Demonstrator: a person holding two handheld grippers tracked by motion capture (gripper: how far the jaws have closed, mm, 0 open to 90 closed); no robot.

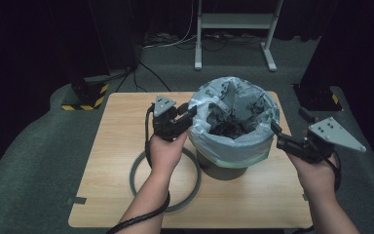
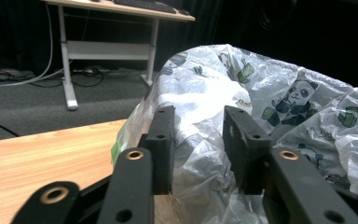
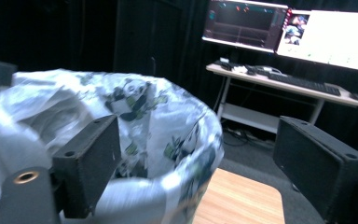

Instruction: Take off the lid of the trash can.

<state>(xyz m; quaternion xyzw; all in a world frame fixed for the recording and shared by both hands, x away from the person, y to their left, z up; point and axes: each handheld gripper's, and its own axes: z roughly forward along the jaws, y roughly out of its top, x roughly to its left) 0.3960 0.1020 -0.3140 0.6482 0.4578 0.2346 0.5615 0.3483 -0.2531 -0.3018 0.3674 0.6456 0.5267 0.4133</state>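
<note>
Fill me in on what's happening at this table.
A person works a gripper in each hand at a lined bin on the table. The left gripper has plastic of the panda-print bag between its jaws at the rim. The right gripper is open beside the opposite rim. A grey ring lies nearby.

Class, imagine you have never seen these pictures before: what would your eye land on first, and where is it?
First the panda-print bag lining a bin at the middle of the wooden table. Next, the two hand-held claws flanking it: the left claw at the bag's left rim with plastic between its jaws, the right claw open at the right rim. A grey ring lies flat beside the bin.
</note>
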